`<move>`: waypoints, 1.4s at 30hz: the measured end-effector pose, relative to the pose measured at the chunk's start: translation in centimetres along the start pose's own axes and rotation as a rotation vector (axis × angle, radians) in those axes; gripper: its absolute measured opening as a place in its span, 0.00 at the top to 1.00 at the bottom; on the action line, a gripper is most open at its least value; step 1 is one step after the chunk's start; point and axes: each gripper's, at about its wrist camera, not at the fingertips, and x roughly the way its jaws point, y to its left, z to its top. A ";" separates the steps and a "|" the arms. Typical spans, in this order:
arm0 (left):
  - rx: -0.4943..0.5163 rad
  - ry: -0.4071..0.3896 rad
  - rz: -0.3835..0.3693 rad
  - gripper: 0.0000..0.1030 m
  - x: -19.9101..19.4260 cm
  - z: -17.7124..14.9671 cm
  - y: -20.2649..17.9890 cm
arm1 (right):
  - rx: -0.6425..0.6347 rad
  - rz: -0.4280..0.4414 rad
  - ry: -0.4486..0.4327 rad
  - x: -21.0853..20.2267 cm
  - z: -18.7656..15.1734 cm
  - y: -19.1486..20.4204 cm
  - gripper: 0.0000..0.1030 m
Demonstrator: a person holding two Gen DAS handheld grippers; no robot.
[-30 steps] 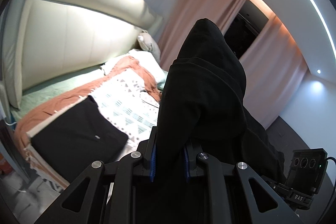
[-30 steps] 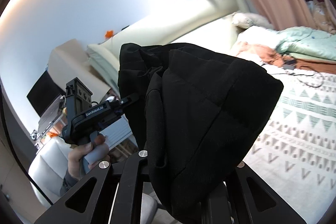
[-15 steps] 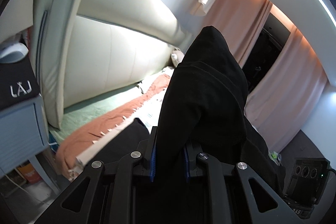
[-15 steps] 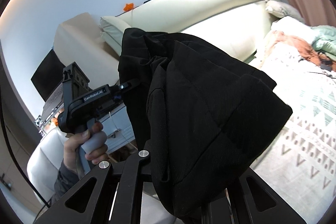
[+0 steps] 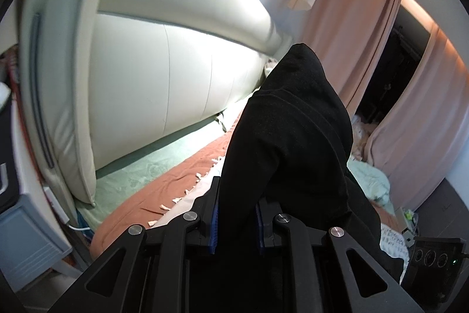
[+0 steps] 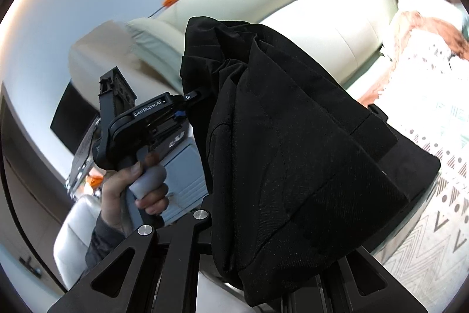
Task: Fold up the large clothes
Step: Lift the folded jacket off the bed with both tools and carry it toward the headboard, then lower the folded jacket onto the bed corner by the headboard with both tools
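Observation:
A large black garment (image 5: 293, 143) hangs in the air between both grippers. My left gripper (image 5: 236, 220) is shut on a bunched fold of it; the cloth rises in a peak above the blue-padded fingers. In the right wrist view the same garment (image 6: 293, 154) drapes over my right gripper (image 6: 263, 257) and hides its fingertips; the cloth is pinched there. The left gripper (image 6: 187, 101) shows in that view, held by a hand, its tips buried in the cloth's upper left edge.
A bed with a rust blanket (image 5: 164, 189) and a patterned white cover (image 6: 433, 195) lies below. A padded cream headboard (image 5: 164, 55) stands behind it. A grey nightstand (image 5: 26, 239) is at the left. Pink curtains (image 5: 351, 28) hang at the right.
Both grippers have swung left with the garment, toward the headboard and nightstand. The folded black item on the bed has left the left wrist view.

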 end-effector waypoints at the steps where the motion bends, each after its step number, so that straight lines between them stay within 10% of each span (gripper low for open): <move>1: 0.007 0.013 0.007 0.82 1.2 0.1 -0.3 | 0.019 0.000 -0.001 0.1 0.1 -1.2 0.87; 12: 0.058 0.139 0.133 0.81 12.9 -0.3 -1.1 | 0.189 -0.034 -0.008 1.1 0.7 -13.7 0.88; 17: 0.070 0.191 0.248 0.59 15.0 -1.6 0.3 | 0.270 -0.068 0.011 3.0 -0.3 -19.8 0.88; 24: -0.014 0.188 0.263 0.58 11.1 -5.0 4.3 | 0.399 -0.119 0.059 5.3 -3.0 -26.8 0.89; 32: -0.096 0.150 0.246 0.55 4.3 -10.9 7.1 | 0.356 -0.176 0.031 5.5 -1.7 -26.0 0.91; 42: -0.258 0.040 0.208 0.23 0.5 -17.0 8.1 | 0.326 -0.241 0.002 5.3 -0.2 -26.5 0.92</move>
